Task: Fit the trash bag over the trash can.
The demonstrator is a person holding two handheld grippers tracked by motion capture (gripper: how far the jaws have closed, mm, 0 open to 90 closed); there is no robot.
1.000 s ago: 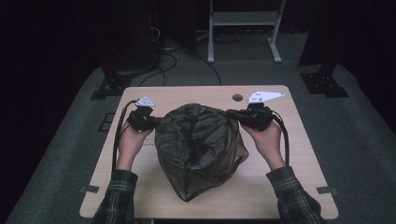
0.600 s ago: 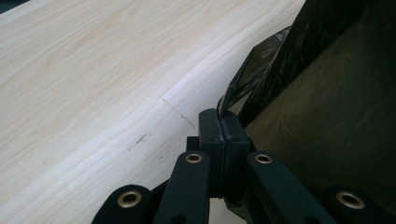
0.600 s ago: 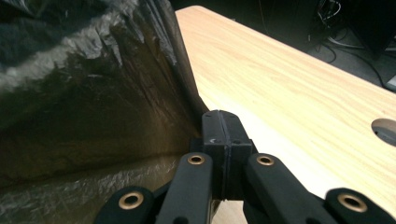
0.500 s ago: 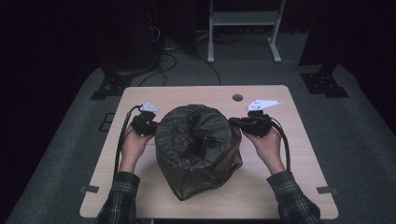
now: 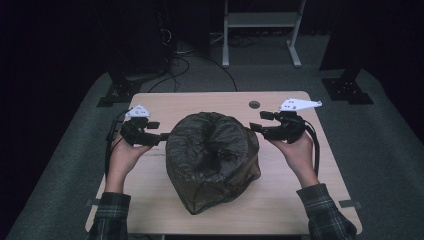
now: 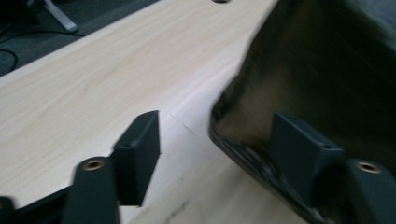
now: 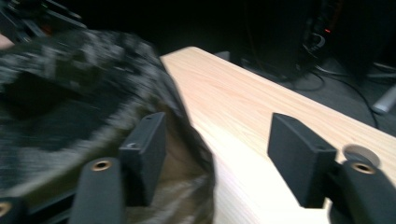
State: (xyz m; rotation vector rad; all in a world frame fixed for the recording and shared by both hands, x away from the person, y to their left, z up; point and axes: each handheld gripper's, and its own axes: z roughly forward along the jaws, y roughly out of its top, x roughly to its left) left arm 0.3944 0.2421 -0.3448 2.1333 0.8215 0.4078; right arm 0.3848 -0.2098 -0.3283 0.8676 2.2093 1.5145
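Grippers, left (image 5: 161, 138) and right (image 5: 254, 127), both released, flank a soft, limp dark olive fabric bag (image 5: 212, 157); pinch its rolled rim.

You see a light wood-grain table (image 5: 150, 210) at the centre of the frame, with a round cable port (image 5: 254, 104) near its far edge, right of centre. The table stands on a grey carpeted floor (image 5: 60, 170). Beyond it, at upper centre, you see the white frame of a stand (image 5: 260, 20), with two legs reaching toward you. Black cables (image 5: 185, 65) lie on the floor at upper left of centre. A black floor bracket (image 5: 117, 92) sits at left, another (image 5: 347, 85) at upper right. The surroundings at the frame edges are dark.
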